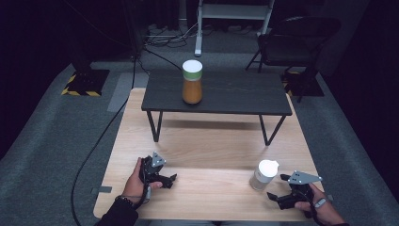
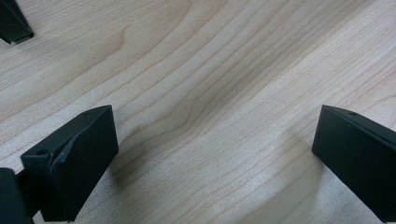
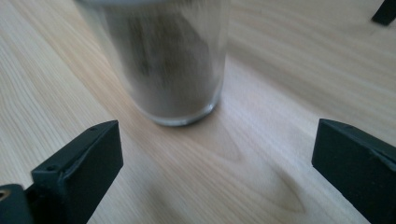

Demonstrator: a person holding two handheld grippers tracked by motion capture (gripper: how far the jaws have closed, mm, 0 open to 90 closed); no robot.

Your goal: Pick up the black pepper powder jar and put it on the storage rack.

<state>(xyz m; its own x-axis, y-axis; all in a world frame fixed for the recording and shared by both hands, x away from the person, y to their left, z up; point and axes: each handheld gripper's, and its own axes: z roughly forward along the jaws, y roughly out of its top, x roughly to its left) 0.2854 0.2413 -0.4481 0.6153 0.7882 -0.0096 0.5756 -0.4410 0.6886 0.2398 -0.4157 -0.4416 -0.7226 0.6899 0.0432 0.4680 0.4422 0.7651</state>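
Note:
A small glass jar [image 1: 263, 175] with a white lid and greyish-brown contents stands near the front right of the light wooden table [image 1: 207, 141]. My right gripper [image 1: 277, 186] rests just behind it and to its right, open, with the jar [image 3: 168, 60] standing blurred a little beyond the jaws and clear of them. My left gripper [image 1: 172, 181] lies at the front left, held by a hand. It is open, with bare wood between its jaws [image 2: 214, 123]. A taller jar [image 1: 192, 82] with orange-brown contents and a white lid with a green band stands on a small dark bench [image 1: 235, 101].
The dark bench stands on thin black legs across the far half of the wooden table; one foot [image 2: 14, 23] lies beyond my left gripper and another [image 3: 385, 11] beyond my right. A black chair [image 1: 296, 40] and cables lie on the grey floor behind.

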